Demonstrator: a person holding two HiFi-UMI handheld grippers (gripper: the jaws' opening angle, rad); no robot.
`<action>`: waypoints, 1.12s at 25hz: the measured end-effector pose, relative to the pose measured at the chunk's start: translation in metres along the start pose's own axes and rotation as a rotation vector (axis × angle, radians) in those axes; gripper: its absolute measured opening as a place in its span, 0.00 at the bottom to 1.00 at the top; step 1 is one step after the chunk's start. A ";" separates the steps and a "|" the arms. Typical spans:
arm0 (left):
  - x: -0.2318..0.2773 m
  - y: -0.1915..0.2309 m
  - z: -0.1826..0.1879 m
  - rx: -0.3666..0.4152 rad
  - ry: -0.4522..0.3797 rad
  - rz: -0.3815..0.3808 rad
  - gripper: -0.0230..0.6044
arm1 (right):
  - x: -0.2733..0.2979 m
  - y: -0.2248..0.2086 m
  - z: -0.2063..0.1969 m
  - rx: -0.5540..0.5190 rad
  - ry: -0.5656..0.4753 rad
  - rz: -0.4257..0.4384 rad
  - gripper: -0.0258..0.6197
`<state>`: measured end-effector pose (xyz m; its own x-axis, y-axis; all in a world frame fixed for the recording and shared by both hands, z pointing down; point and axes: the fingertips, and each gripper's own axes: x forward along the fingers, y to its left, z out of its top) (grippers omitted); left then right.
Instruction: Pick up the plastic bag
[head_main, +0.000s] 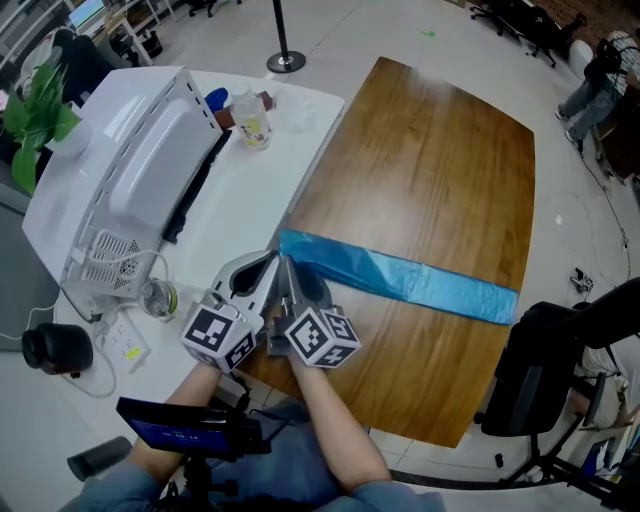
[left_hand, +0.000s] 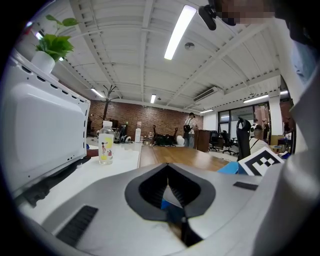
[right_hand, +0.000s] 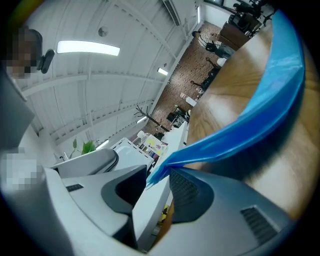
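Two grippers meet at the near end of the plastic bag (head_main: 400, 275) — a long blue strip lying flat across the wooden table (head_main: 440, 170). Left gripper (head_main: 272, 262): jaw tips together, pinching the bag's corner. Right gripper (head_main: 298, 274): jaws apart, bag edge between them — pads not pressing it

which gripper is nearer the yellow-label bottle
Left. The left gripper holds the bag end on the side facing the bottle; the right gripper is beside it, farther off.
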<state>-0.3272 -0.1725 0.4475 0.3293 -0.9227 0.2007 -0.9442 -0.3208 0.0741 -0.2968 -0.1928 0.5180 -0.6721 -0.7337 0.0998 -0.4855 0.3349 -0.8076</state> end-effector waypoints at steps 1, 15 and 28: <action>-0.001 0.000 0.000 0.000 -0.002 0.002 0.05 | 0.000 0.001 -0.001 0.004 0.005 0.003 0.28; -0.010 -0.007 0.009 -0.001 -0.025 0.023 0.05 | -0.016 0.014 -0.016 0.071 0.076 0.039 0.49; -0.031 -0.020 0.020 -0.002 -0.066 0.043 0.05 | -0.038 0.027 -0.022 0.090 0.115 0.054 0.52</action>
<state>-0.3189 -0.1419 0.4198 0.2875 -0.9477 0.1385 -0.9574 -0.2803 0.0690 -0.2967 -0.1422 0.5052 -0.7579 -0.6419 0.1166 -0.3984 0.3139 -0.8618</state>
